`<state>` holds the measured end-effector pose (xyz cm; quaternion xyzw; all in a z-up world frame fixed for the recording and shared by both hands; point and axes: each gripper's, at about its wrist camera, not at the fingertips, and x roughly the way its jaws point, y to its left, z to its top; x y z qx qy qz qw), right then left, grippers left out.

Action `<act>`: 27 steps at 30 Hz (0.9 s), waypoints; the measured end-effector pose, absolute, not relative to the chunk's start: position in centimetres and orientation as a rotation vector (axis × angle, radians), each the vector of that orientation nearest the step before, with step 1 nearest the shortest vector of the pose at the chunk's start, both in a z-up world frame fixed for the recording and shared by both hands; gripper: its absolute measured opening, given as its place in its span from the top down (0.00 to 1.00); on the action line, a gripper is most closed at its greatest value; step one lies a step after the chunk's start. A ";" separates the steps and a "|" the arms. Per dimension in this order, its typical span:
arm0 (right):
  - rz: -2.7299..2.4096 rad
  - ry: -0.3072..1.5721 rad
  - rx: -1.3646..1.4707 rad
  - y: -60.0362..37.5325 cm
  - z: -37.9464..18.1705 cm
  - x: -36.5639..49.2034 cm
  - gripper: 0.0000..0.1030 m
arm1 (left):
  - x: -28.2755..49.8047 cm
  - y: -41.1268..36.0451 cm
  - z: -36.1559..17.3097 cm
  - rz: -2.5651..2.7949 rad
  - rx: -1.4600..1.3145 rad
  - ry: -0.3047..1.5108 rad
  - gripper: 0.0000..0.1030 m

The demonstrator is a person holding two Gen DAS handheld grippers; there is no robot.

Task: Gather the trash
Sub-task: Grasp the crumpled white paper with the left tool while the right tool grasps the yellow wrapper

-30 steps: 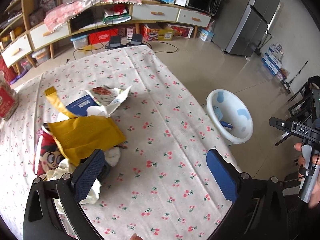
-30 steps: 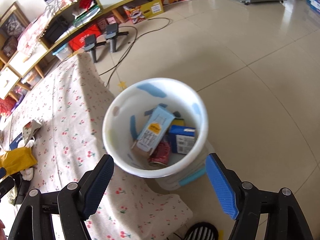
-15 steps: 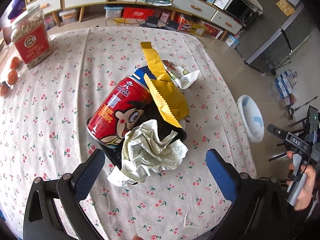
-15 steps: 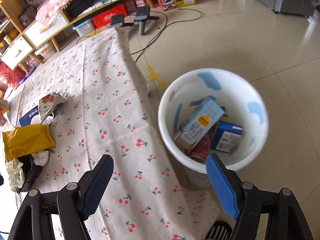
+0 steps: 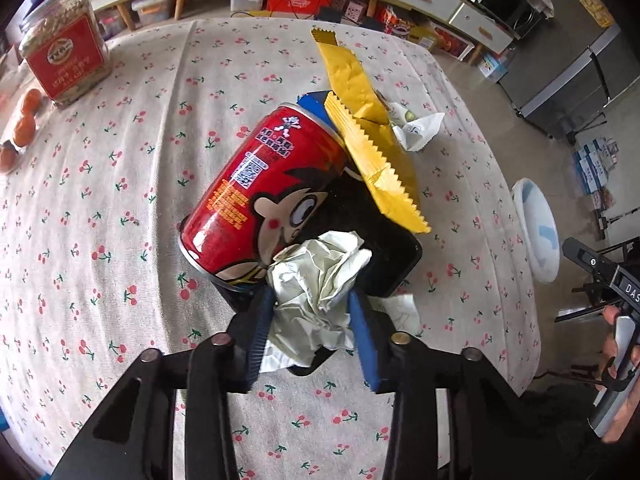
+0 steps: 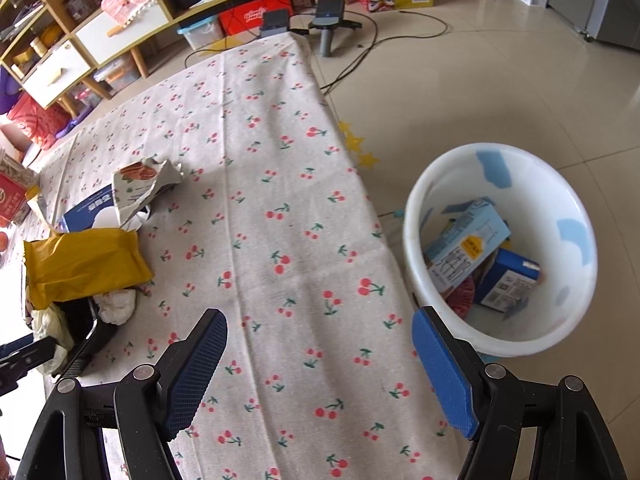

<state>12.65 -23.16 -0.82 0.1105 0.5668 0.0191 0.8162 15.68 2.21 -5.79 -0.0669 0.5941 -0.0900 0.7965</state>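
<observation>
My left gripper (image 5: pixel 312 300) is shut on a crumpled white paper wad (image 5: pixel 320 276) that lies in a black tray (image 5: pixel 396 260). A red cartoon can (image 5: pixel 260 192) lies on its side in the tray, beside a yellow wrapper (image 5: pixel 372 140). My right gripper (image 6: pixel 320 344) is open and empty above the table's edge. The white trash bin (image 6: pixel 568 216) stands on the floor to its right, holding boxes (image 6: pixel 464 248). The yellow wrapper (image 6: pixel 84 264) and a torn white wrapper (image 6: pixel 140 184) lie at its left.
A cherry-print cloth (image 5: pixel 120 200) covers the table. A red-labelled jar (image 5: pixel 64 56) and oranges (image 5: pixel 24 128) stand at the far left. A blue packet (image 6: pixel 92 208) lies under the wrappers. Shelves (image 6: pixel 120 24) and cables line the far floor.
My left gripper has moved in and closed its fingers on the crumpled paper. My right gripper has swung left, from over the bin to over the table's edge.
</observation>
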 end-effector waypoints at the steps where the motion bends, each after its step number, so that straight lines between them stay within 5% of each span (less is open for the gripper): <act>1: 0.047 1.209 0.234 -22.8 -0.8 12.7 0.22 | 15.6 2.4 -5.6 -0.196 -0.142 1.269 0.72; 16: 0.250 1.190 0.216 -14.0 -0.2 14.5 0.21 | 10.9 7.9 0.8 -0.197 -0.238 1.063 0.75; 27: 0.374 1.200 -0.058 -4.2 -2.8 15.2 0.22 | 9.7 13.8 -0.8 -0.049 -0.250 1.069 0.75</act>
